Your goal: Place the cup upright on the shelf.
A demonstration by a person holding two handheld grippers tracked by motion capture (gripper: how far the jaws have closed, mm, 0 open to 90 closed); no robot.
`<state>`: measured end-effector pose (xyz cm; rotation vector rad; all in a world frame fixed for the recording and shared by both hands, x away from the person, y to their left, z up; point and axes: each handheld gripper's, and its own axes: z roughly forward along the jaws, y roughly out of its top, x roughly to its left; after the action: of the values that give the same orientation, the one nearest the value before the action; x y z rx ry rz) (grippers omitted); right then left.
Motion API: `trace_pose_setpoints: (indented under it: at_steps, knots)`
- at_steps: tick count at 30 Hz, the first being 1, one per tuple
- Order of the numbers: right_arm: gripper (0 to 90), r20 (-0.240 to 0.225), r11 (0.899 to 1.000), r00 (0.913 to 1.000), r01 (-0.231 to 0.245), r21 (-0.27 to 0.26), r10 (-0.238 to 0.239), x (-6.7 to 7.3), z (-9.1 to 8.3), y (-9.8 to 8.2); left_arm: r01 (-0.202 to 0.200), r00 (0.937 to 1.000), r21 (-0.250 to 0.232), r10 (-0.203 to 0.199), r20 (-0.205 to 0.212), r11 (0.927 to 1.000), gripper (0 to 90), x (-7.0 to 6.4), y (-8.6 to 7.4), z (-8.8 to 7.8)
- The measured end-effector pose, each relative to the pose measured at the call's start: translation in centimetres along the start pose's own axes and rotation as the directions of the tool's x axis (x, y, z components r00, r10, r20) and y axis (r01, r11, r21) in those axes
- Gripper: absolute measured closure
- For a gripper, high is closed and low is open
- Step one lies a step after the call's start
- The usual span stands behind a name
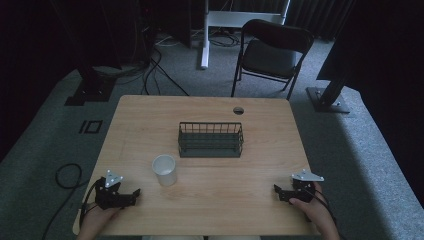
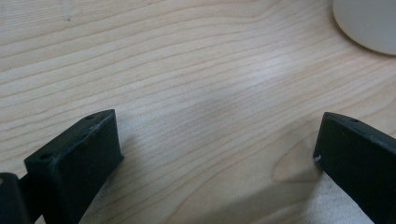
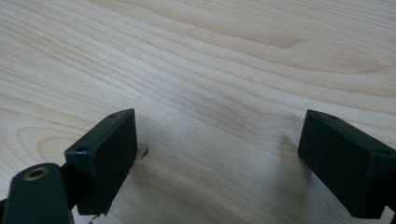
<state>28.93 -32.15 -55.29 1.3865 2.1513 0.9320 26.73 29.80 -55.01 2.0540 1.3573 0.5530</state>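
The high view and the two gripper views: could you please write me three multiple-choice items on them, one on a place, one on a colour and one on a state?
1. Where does the cup stand?
A. Inside the basket
B. On the table, between the basket and the left gripper
C. On the chair

2. What colour is the cup?
A. White
B. Red
C. Blue

3. How do the left gripper's jaws stand?
A. Shut on the cup
B. Shut, empty
C. Open, empty

Answers:
1 B: it sits on bare wood in front of the wire basket, nearer the left gripper.
2 A: white in the high view.
3 C: the left gripper view shows table between them.
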Motion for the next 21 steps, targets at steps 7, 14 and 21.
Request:
trace_pose_setpoints:
  at_steps: [7, 14, 21]
  knots:
    - [11.4, -0.002, 1.000, 1.0000, 0.006, 0.000, -0.006, -0.12, -0.06, -0.06, 0.003, 1.0000, -0.001, -0.003, 0.001, 1.0000, 0.8, 0.10, -0.15, -0.13]
    - [11.3, -0.005, 1.000, 1.0000, 0.008, 0.000, -0.008, -0.14, -0.06, -0.07, -0.020, 0.9996, -0.002, 0.020, 0.020, 0.9998, 0.7, 0.31, -0.26, -0.21]
    - [11.4, -0.004, 1.000, 1.0000, 0.009, 0.000, -0.009, -0.13, -0.06, -0.07, -0.012, 0.9998, -0.002, 0.012, 0.013, 0.9999, 0.8, 0.42, -0.26, -0.20]
